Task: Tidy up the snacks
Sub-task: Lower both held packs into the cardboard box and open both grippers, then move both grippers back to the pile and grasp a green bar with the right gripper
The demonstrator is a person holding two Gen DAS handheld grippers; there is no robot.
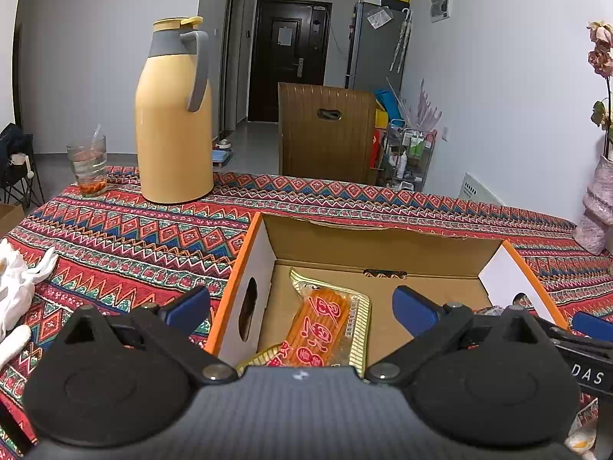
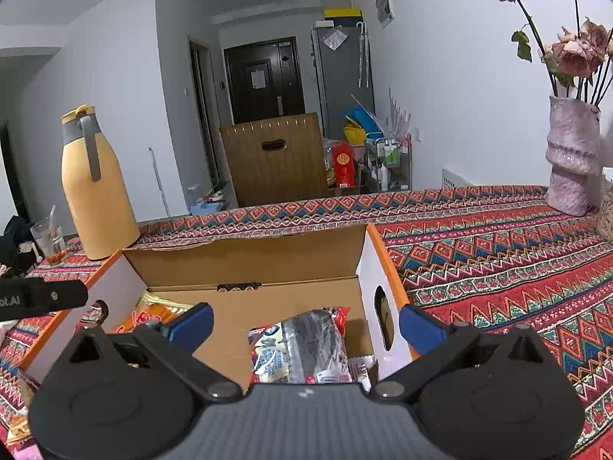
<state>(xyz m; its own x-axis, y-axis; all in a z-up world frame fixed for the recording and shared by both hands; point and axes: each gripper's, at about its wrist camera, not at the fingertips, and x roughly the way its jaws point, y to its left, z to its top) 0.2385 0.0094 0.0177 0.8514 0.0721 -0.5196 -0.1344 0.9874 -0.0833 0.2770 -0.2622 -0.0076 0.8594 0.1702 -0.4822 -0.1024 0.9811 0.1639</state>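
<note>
An open cardboard box (image 1: 383,245) with orange edges sits on the patterned table; it also shows in the right wrist view (image 2: 245,260). An orange and gold snack packet (image 1: 325,326) lies at the box's left side, partly seen in the right wrist view (image 2: 153,316). A dark snack packet with red ends (image 2: 306,345) lies at the box's right side. My left gripper (image 1: 302,306) is open and empty above the orange packet. My right gripper (image 2: 306,326) is open and empty above the dark packet. The right gripper's blue fingertip (image 1: 592,326) shows at the left view's right edge.
A yellow thermos jug (image 1: 174,115) and a glass (image 1: 87,165) stand at the table's far left. A pale vase (image 2: 571,157) with dried roses stands at the far right. White gloves (image 1: 15,287) lie at the left edge. A wooden chair back (image 1: 325,134) stands behind the table.
</note>
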